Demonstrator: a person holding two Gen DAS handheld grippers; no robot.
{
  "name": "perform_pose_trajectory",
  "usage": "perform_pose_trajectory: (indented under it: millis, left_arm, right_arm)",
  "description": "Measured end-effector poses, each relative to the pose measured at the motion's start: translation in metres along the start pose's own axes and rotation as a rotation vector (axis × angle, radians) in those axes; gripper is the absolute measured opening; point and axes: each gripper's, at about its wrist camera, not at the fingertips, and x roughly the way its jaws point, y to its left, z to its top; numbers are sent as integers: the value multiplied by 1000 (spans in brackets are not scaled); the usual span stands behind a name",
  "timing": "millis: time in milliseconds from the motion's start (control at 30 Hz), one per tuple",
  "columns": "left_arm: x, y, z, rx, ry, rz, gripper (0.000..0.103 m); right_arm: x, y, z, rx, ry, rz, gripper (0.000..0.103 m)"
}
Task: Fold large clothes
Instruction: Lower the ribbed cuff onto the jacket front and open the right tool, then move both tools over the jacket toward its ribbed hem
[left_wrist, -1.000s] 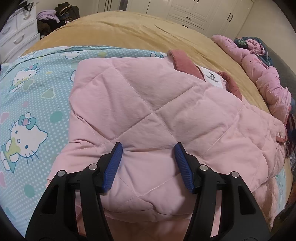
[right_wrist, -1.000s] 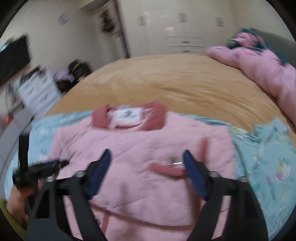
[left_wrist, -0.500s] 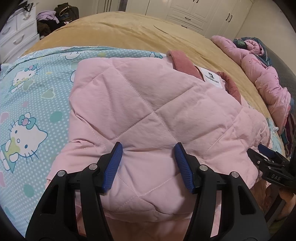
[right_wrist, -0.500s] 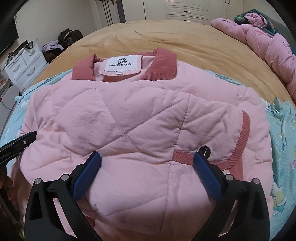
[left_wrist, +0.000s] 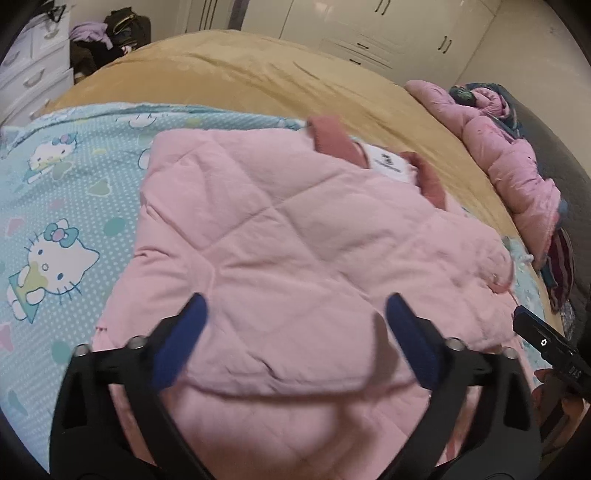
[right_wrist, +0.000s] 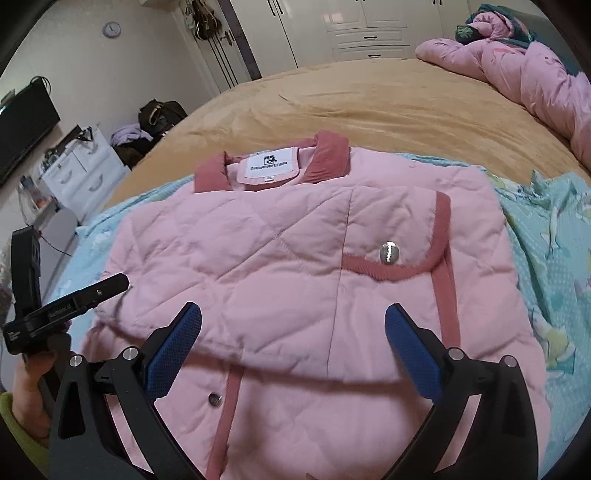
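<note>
A pink quilted jacket (left_wrist: 295, 236) with a dark pink collar and white label lies folded on a light blue cartoon-print sheet; it also shows in the right wrist view (right_wrist: 295, 266), with a pocket flap and a metal snap (right_wrist: 389, 253). My left gripper (left_wrist: 295, 339) is open and empty, just above the jacket's near folded edge. My right gripper (right_wrist: 293, 343) is open and empty, over the near part of the jacket. The left gripper's body (right_wrist: 66, 306) shows at the jacket's left edge in the right wrist view.
The blue sheet (left_wrist: 66, 206) lies on a tan bedspread (right_wrist: 369, 107). A pink padded garment (right_wrist: 524, 70) is heaped at the bed's far right. White drawers (right_wrist: 81, 173), bags and wardrobes stand beyond the bed.
My left gripper has opened wider and pulled back a little. My right gripper has drawn back from the jacket, so more of it shows.
</note>
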Motion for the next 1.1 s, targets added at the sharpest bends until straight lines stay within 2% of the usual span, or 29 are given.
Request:
perform_pose_trajectory:
  millis: [333,1100]
  left_arm:
    - [-37,-21,-14,13,-39,-28,94]
    - [-132,-56,-36,83,-168,-34,94]
  right_arm:
    - [-52,-5,0,51,-67,59,99]
    - [-146,-1,-13,40,-207,86,99]
